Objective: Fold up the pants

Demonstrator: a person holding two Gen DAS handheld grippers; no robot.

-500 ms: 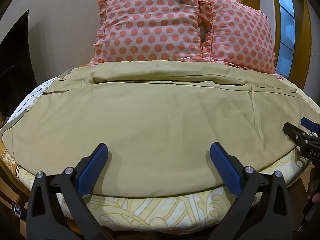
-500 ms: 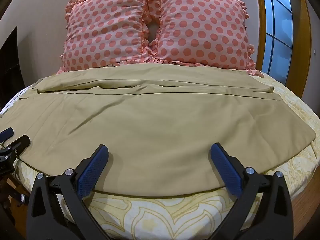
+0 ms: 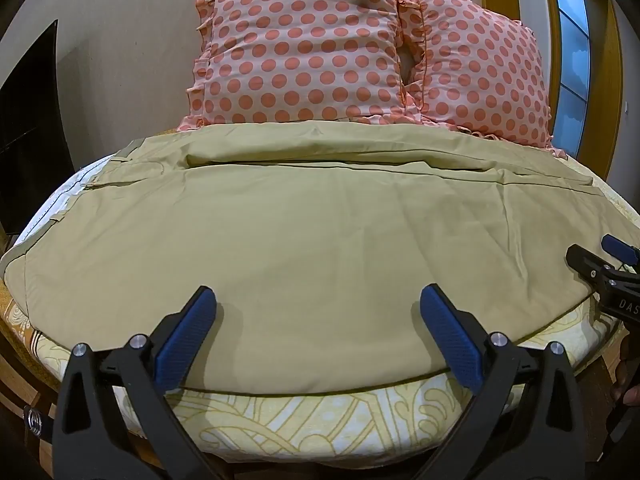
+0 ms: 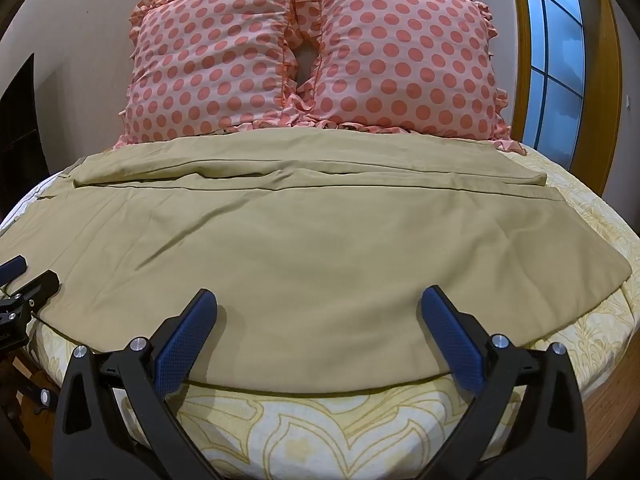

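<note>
Khaki pants [image 3: 312, 240] lie spread flat across the bed, one leg nearest me and the other behind it toward the pillows; they also show in the right wrist view [image 4: 312, 248]. My left gripper [image 3: 318, 304] is open and empty, just above the near hem. My right gripper [image 4: 319, 304] is open and empty over the near hem further right. The right gripper shows at the right edge of the left wrist view [image 3: 600, 264]; the left gripper shows at the left edge of the right wrist view [image 4: 24, 284].
Two pink polka-dot pillows [image 4: 304, 60] stand against the wall behind the pants. The bed has a yellow patterned sheet [image 4: 320, 432] and a wooden edge [image 4: 612, 408]. A window [image 4: 556, 60] is at the right, dark furniture [image 3: 28, 128] at the left.
</note>
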